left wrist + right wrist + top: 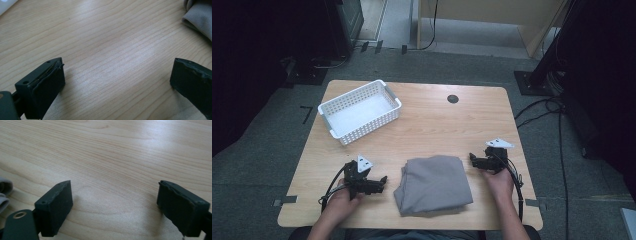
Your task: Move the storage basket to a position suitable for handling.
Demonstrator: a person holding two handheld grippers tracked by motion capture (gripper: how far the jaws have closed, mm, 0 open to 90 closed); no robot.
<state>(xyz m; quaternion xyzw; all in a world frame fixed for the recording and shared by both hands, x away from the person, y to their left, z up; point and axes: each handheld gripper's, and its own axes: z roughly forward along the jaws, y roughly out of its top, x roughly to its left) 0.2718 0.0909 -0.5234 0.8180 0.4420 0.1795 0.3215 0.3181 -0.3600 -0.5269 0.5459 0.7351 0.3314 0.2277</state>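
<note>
A folded grey cloth (pixel 433 184) lies on the wooden table (pixel 437 120) near its front edge, between my two grippers. My left gripper (pixel 383 181) rests on the table just left of the cloth, open, with bare wood between its jaws; the cloth's corner (pixel 200 15) shows at the upper right of the left gripper view. My right gripper (pixel 471 159) sits just right of the cloth's upper right corner, open, nothing between its jaws. A grey fold of cloth (pixel 4 192) shows at the left edge of the right gripper view.
A white perforated basket (pixel 360 111) stands at the table's back left, with nothing in it. A dark round grommet (pixel 452 98) is set in the tabletop at the back. Cables (pixel 547 107) trail on the floor to the right.
</note>
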